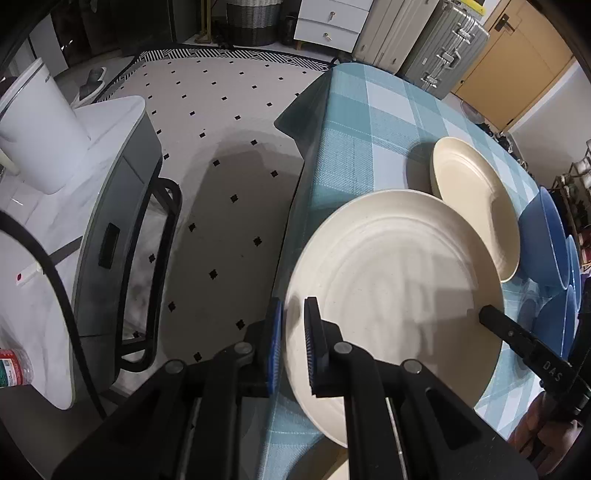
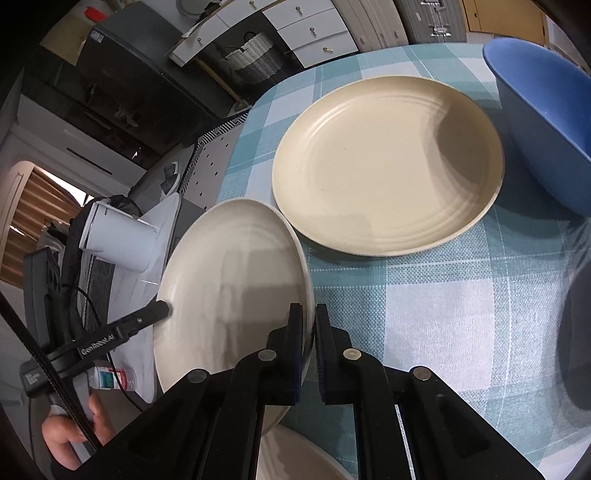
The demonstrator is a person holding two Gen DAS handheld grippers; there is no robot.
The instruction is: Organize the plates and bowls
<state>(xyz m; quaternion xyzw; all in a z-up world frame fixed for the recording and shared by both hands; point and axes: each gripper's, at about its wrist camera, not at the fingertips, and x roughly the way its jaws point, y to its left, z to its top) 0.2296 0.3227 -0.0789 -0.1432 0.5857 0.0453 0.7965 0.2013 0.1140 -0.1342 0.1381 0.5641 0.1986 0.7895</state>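
Observation:
A cream plate (image 1: pixel 391 280) (image 2: pixel 236 280) is held tilted above the checked tablecloth (image 1: pixel 347 147) (image 2: pixel 436 317). My left gripper (image 1: pixel 293 343) is shut on its left rim. My right gripper (image 2: pixel 309 350) is shut on its opposite rim; one of its fingers (image 1: pixel 517 332) shows in the left wrist view. A second cream plate (image 1: pixel 476 203) (image 2: pixel 388 162) lies flat on the table beyond it. Blue bowls (image 1: pixel 550 240) (image 2: pixel 546 125) stand to its right. Part of another cream plate (image 2: pixel 295 458) shows below the held one.
The table's left edge drops to a dotted rug (image 1: pixel 221 166). A marble side table (image 1: pixel 33 258) with a white kettle (image 1: pixel 33 133) and a small bottle (image 1: pixel 11 369) stands left. Suitcases (image 1: pixel 436 48) and white drawers (image 1: pixel 328 22) stand at the back.

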